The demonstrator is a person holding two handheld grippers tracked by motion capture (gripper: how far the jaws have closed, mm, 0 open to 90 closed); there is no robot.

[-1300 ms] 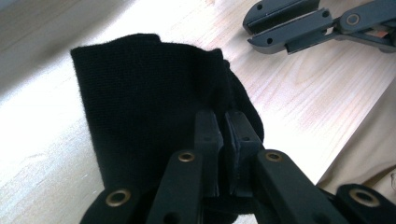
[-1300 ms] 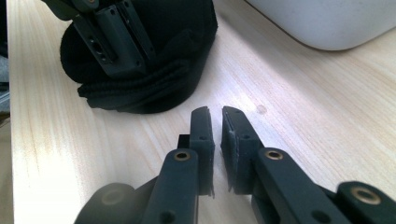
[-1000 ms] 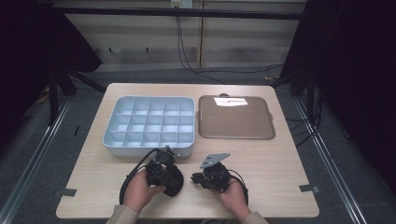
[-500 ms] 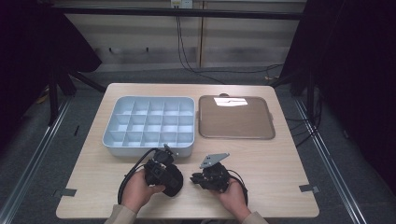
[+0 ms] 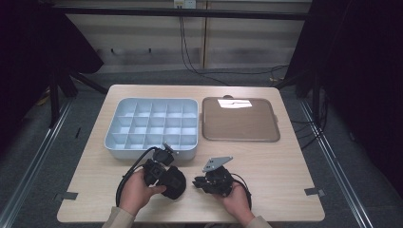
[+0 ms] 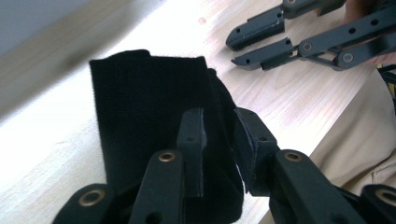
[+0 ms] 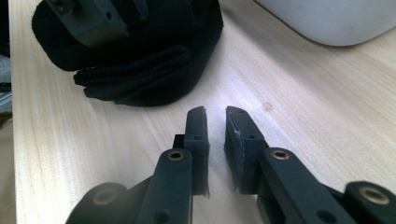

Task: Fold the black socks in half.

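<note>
the left tongs [image 6: 219,140] are clamped on a folded black cloth [image 6: 149,121] — a fold of the fabric is pinched between the two black jaws, as seen in the left gripper view. in the high view the left tongs [image 5: 164,173] are held low over the near part of the table [image 5: 285,190], with the black cloth [image 5: 175,183] bunched beneath them and resting on the wood. the right tongs [image 7: 215,135] are nearly closed, a narrow gap being left between the jaws, and nothing is held in them; they are pointed at the cloth [image 7: 140,70], which lies near but apart from their tips. in the high view the right tongs [image 5: 197,183] are seen just beside the cloth, at its right. each is gripped by a hand — the left hand [image 5: 138,190] and the right hand [image 5: 235,202]. behind them a pale compartment tray [image 5: 110,142] is set, its near wall close to the left tongs, and a brown flat tray [image 5: 240,126] lies to its right.
</note>
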